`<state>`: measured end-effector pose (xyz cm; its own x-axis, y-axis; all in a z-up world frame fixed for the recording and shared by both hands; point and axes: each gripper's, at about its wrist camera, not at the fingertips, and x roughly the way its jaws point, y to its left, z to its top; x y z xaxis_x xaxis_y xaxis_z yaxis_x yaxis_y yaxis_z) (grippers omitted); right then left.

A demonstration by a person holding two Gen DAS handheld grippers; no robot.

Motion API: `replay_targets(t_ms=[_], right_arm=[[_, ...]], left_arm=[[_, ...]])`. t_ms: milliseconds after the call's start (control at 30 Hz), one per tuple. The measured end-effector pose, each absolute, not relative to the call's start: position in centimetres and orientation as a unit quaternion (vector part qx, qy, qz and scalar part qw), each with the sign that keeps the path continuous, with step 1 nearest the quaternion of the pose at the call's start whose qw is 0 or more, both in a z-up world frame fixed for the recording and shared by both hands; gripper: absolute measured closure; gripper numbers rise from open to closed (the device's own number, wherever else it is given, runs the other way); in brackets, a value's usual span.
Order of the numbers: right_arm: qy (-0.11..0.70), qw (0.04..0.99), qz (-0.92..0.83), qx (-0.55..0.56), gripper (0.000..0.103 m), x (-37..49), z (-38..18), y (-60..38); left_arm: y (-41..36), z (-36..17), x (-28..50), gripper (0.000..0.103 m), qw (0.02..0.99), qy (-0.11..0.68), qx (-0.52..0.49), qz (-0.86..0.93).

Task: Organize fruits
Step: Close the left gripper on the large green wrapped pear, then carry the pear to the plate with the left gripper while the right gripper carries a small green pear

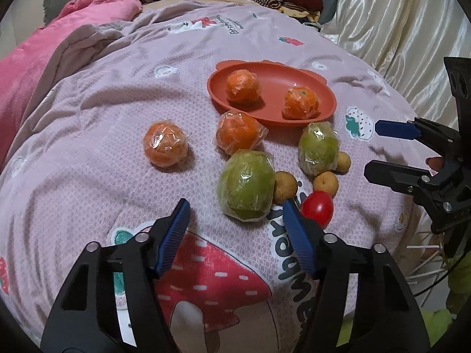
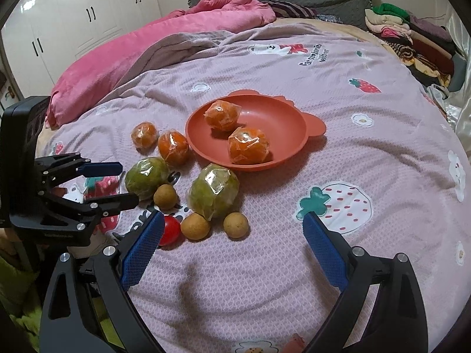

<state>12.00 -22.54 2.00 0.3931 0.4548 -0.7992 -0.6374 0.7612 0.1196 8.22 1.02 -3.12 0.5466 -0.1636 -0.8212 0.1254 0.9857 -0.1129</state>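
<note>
An orange-red plate [image 1: 297, 85] [image 2: 282, 111] on the bed's printed quilt holds two plastic-wrapped oranges [image 1: 243, 86] [image 2: 248, 145]. Two more wrapped oranges [image 1: 165, 144] [image 1: 239, 133] lie left of it. In front lie two wrapped green fruits [image 1: 245, 185] [image 1: 319, 148], three small brown fruits [image 2: 195, 226] and a red tomato [image 1: 318, 209] [image 2: 170, 231]. My left gripper [image 1: 235, 207] [image 2: 122, 184] is open, with its tips either side of the near green fruit [image 2: 145, 176] and not touching it. My right gripper [image 2: 232, 220] [image 1: 372, 150] is open wide just short of the brown fruits and holds nothing.
A pink blanket [image 2: 164, 38] is bunched at the back left of the bed. Folded clothes [image 2: 412, 35] are stacked at the back right beside a cream curtain [image 1: 391, 23]. White wardrobe doors [image 2: 73, 14] stand at the left. The bed's edge runs close behind both grippers.
</note>
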Motion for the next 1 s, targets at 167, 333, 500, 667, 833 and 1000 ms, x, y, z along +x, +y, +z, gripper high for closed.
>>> replay_targets(t_ms=[167, 333, 500, 667, 833, 1000], right_arm=[[0.442, 0.825, 0.335, -0.104, 0.009, 12.3, 1.7, -22.0], [0.444, 0.822, 0.34, -0.104, 0.009, 12.5, 1.3, -21.4], [0.451, 0.815, 0.35, -0.103, 0.023, 13.0, 0.6, -20.5], [0.463, 0.803, 0.363, -0.092, 0.04, 13.7, -0.3, -19.7], [0.479, 0.794, 0.368, -0.073, 0.051, 14.6, -1.3, -19.3], [0.476, 0.792, 0.375, -0.072, 0.054, 14.8, -1.5, -19.2]], left_arm=[[0.9, -3.4, 8.7, 0.062, 0.877, 0.471, -0.019, -0.091], [0.8, -3.6, 8.8, 0.063, 0.878, 0.47, -0.014, -0.089], [0.8, -3.8, 9.3, 0.063, 0.877, 0.472, -0.015, -0.089], [0.7, -4.1, 9.8, 0.063, 0.875, 0.475, -0.018, -0.091], [0.7, -4.1, 10.2, 0.063, 0.875, 0.475, -0.019, -0.093], [0.7, -4.1, 10.4, 0.063, 0.875, 0.475, -0.021, -0.093]])
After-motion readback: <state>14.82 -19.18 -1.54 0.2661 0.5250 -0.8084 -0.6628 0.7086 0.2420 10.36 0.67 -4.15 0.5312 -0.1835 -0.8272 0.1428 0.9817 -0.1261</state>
